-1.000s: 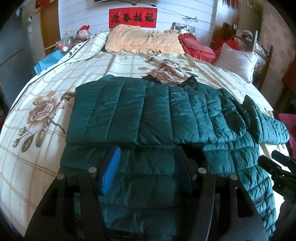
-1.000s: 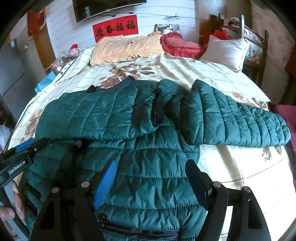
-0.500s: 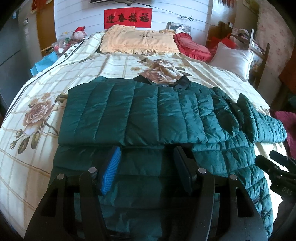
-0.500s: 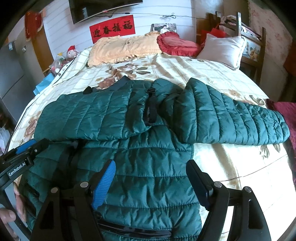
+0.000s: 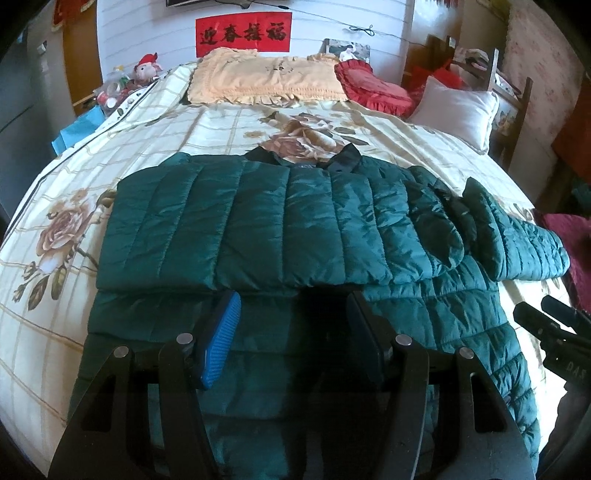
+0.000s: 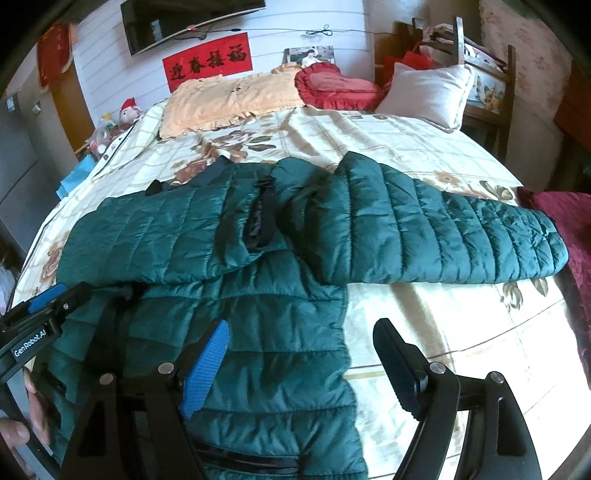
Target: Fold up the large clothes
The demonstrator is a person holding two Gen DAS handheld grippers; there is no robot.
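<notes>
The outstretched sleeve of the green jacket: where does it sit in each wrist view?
Left wrist: outstretched sleeve at the right edge, foreshortened, beside the folded sleeve.
Right wrist: it spans centre to right, lying across the bedspread.
Shared landmark: red banner on the wall.

left gripper: jaws apart, nothing gripped | right gripper: jaws wide apart, nothing gripped

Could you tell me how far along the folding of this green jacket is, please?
Partly done. One sleeve is already folded across the green jacket. The other sleeve still lies stretched out on the bedspread. Nothing is in hand: the left gripper and right gripper hover open over the hem end. Left: fold that sleeve in, then the body.
</notes>
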